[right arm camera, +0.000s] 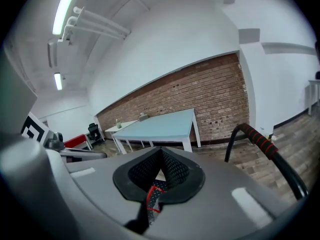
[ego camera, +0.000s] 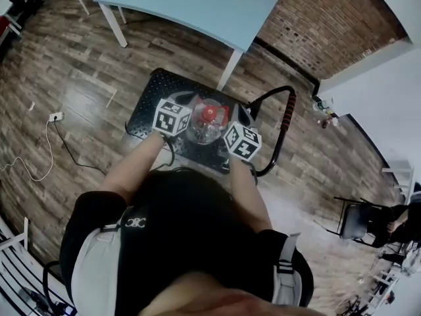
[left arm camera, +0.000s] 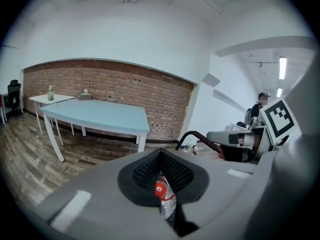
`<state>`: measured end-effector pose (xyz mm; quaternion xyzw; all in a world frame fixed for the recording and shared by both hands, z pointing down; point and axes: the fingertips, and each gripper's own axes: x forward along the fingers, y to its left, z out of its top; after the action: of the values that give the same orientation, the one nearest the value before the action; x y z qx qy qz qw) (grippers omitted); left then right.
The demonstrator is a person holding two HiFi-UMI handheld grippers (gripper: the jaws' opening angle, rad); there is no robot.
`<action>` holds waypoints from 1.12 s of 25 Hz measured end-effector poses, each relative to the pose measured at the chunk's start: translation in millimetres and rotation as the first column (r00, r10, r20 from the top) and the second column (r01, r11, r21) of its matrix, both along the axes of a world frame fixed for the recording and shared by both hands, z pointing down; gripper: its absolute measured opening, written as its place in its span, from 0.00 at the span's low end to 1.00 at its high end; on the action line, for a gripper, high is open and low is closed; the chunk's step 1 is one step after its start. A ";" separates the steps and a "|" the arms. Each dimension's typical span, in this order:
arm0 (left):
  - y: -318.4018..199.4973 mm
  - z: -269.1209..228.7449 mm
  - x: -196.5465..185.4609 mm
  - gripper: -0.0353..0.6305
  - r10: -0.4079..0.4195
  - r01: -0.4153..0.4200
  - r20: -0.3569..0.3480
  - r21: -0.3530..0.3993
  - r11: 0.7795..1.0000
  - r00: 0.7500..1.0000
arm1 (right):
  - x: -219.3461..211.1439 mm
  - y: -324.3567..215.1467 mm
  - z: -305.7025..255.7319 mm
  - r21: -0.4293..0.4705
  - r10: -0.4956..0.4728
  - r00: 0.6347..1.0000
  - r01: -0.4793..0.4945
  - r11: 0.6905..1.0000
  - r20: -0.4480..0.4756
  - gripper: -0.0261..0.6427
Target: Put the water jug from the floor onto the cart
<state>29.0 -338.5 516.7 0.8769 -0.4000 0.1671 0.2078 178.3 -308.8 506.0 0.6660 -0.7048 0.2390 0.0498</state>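
The water jug (ego camera: 207,120), clear with a red cap, hangs between my two grippers above the cart's black platform (ego camera: 148,104). My left gripper (ego camera: 191,125) holds it from the left and my right gripper (ego camera: 223,131) from the right. In the left gripper view the red cap (left arm camera: 160,189) and clear plastic sit in the cleft of the shut left gripper (left arm camera: 167,211). In the right gripper view a red band and clear plastic of the jug (right arm camera: 151,196) show in the cleft of the shut right gripper (right arm camera: 152,200). The jug's body is mostly hidden.
The cart's curved handle (ego camera: 287,120) with its red-striped grip rises to the right of the jug. A light blue table (ego camera: 197,5) stands beyond the cart before a brick wall. A socket strip with cable (ego camera: 56,117) lies left on the wooden floor; a chair (ego camera: 358,219) stands at the right.
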 end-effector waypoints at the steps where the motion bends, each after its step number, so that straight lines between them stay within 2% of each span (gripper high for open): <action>1: 1.3 -1.2 0.8 0.05 -0.003 0.003 0.002 -0.001 1.000 1.000 | 1.5 1.6 -2.3 0.003 0.008 1.000 -0.008 1.000 0.005 0.06; 9: 2.8 -6.8 -4.7 0.05 -0.032 0.032 -0.002 -0.007 0.999 0.999 | -5.2 3.0 -15.0 0.016 -0.021 0.999 0.022 1.000 -0.031 0.06; 28: 5.6 1.5 -21.5 0.05 -0.042 0.041 -0.005 -0.049 0.998 0.999 | -15.5 11.6 1.1 -0.026 -0.032 0.999 0.032 0.999 -0.008 0.06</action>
<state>7.5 -332.9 518.1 0.8636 -0.4133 0.1696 0.2337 162.8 -297.2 507.2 0.6549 -0.7120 0.2447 0.0652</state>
